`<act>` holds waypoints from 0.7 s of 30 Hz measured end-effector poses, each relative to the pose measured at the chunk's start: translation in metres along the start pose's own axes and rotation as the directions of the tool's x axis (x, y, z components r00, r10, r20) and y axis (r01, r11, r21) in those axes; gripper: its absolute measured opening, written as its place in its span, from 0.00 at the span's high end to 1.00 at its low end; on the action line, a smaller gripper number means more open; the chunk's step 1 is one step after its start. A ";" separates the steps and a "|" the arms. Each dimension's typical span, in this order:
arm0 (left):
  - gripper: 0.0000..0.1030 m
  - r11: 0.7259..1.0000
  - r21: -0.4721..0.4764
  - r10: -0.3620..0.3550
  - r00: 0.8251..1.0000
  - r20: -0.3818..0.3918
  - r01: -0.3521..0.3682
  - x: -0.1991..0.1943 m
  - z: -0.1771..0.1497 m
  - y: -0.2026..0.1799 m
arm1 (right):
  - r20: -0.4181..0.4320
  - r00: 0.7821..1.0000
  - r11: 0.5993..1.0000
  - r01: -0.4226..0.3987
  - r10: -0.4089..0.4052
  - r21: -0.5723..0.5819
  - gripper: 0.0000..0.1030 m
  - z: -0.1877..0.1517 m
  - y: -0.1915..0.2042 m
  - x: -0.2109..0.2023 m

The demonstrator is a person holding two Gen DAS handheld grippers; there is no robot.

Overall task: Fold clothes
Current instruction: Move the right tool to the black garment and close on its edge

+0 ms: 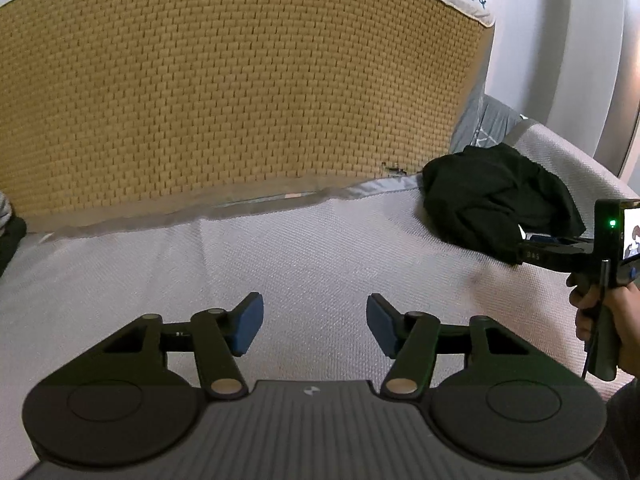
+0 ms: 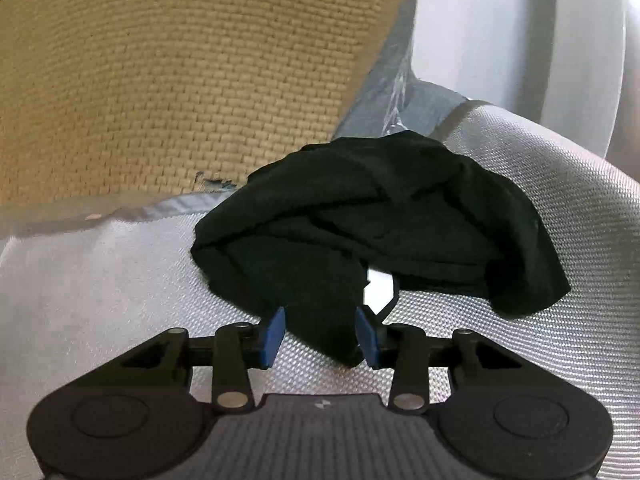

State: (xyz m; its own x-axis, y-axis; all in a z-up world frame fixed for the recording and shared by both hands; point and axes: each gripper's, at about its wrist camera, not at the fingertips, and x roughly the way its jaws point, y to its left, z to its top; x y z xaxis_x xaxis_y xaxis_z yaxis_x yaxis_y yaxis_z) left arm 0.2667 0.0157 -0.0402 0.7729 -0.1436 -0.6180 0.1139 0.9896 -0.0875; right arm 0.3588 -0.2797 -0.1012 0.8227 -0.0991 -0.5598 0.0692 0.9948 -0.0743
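Note:
A crumpled black garment (image 2: 380,216) lies in a heap on the pale woven bed surface (image 2: 120,280). My right gripper (image 2: 320,334) has its blue pads (image 2: 275,334) on either side of the heap's nearest fold, touching it on both sides. A small white patch (image 2: 378,292) shows beside that fold. In the left wrist view the garment (image 1: 496,196) sits at the far right, with the right gripper's body (image 1: 608,240) reaching into its near edge. My left gripper (image 1: 315,324) hovers open over bare bed surface (image 1: 280,248), well left of the garment, with nothing between its pads.
A tall tan woven mat (image 1: 240,80) stands upright along the back of the bed. Grey sheet (image 1: 488,124) bunches in the corner behind the garment. A white wall (image 1: 560,60) closes the right side. A hand (image 1: 604,320) holds the right gripper's handle.

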 end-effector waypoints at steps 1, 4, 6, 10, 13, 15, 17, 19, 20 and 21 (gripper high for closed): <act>0.41 1.000 -0.005 -0.008 1.000 -0.003 0.008 0.004 0.001 0.001 | 0.000 1.000 1.000 0.011 -0.011 0.005 0.58 0.000 -0.002 0.003; 0.41 1.000 -0.002 -0.016 1.000 -0.006 0.016 0.011 0.002 0.001 | 0.008 1.000 1.000 0.024 -0.024 0.015 0.57 -0.002 -0.006 0.012; 0.42 1.000 0.010 -0.014 1.000 -0.010 0.014 0.014 0.003 -0.001 | -0.001 1.000 0.999 0.026 -0.026 0.022 0.57 -0.003 -0.007 0.018; 0.42 1.000 0.025 -0.011 1.000 -0.013 0.011 0.020 0.005 -0.004 | 0.000 0.999 0.999 0.034 -0.034 0.010 0.57 -0.003 -0.005 0.025; 0.42 1.000 0.017 -0.009 1.000 -0.007 0.009 0.024 0.007 -0.006 | 0.003 0.999 0.999 0.045 -0.045 -0.014 0.57 -0.001 -0.001 0.031; 0.42 1.000 0.010 -0.011 1.000 -0.008 0.011 0.027 0.008 -0.006 | -0.002 0.998 0.998 0.055 -0.055 -0.025 0.57 -0.001 0.001 0.035; 0.40 1.000 0.010 -0.009 1.000 -0.009 0.009 0.029 0.008 -0.007 | 0.001 0.997 0.996 0.074 -0.074 -0.047 0.57 -0.003 0.004 0.040; 0.37 1.000 0.007 -0.009 1.000 -0.010 0.009 0.030 0.009 -0.007 | 0.005 0.997 0.996 0.077 -0.077 -0.049 0.56 -0.006 0.007 0.042; 0.37 1.000 0.002 -0.011 1.000 -0.012 0.011 0.031 0.009 -0.008 | 0.005 0.998 0.997 0.068 -0.068 -0.048 0.58 -0.007 0.006 0.042; 0.37 1.000 -0.003 -0.014 1.000 -0.015 0.014 0.032 0.009 -0.008 | 0.006 0.998 0.997 0.059 -0.059 -0.046 0.63 -0.007 0.006 0.042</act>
State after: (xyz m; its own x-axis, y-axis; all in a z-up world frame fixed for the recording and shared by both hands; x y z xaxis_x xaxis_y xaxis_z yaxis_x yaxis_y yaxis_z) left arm 0.2962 0.0028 -0.0524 0.7620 -0.1570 -0.6283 0.1224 0.9876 -0.0982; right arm 0.3900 -0.2781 -0.1311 0.8204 -0.1577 -0.5497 0.0921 0.9851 -0.1451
